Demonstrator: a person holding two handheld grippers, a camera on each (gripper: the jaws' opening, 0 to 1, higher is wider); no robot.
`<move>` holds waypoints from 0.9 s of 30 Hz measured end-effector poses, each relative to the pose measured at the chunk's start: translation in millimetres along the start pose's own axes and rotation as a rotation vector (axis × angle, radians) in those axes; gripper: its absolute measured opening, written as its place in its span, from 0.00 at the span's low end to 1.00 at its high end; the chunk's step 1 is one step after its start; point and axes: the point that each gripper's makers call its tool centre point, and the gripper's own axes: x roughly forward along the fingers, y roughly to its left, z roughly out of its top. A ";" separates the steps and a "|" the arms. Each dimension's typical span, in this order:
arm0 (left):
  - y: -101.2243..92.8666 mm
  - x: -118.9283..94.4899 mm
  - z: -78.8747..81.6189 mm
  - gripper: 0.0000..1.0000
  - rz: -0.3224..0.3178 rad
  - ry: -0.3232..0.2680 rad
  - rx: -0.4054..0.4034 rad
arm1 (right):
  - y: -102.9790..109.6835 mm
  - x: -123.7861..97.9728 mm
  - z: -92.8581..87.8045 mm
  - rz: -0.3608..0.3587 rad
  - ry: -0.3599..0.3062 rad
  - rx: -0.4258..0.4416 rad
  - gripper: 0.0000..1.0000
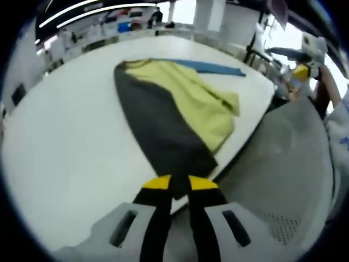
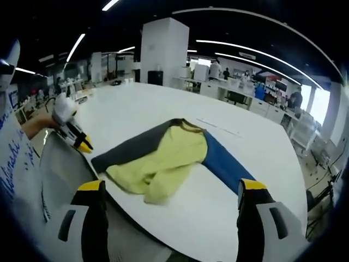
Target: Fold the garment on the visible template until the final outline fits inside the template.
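A garment [image 1: 163, 109] lies flat on the white table [image 1: 65, 136], dark grey on one side, yellow-green on the other, with a blue sleeve [image 1: 218, 67] at its far end. My left gripper [image 1: 180, 184] is shut on the dark grey hem at the table's near edge. In the right gripper view the same garment [image 2: 163, 158] lies crosswise, its blue sleeve [image 2: 223, 161] pointing toward me. My right gripper [image 2: 172, 186] hangs above the table edge with its jaws wide apart and nothing between them. The left gripper [image 2: 83, 144] shows at the grey hem corner.
A thin faint line [image 2: 218, 126] runs on the table [image 2: 136, 103] beyond the garment. A grey surface [image 1: 294, 164] lies beside the table edge. A person's hand holds the right gripper [image 1: 301, 71] off the table's far right. Desks and chairs [image 2: 240, 93] stand behind.
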 end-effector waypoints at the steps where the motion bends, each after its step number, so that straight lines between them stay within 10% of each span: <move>1: 1.8 1.2 -0.2 0.10 0.005 -0.001 -0.001 | -0.2 0.1 0.1 0.000 0.000 0.000 1.00; 27: 11.1 20.7 -20.9 0.12 -0.002 0.091 -0.025 | 2.5 0.3 -0.1 0.008 0.012 -0.018 1.00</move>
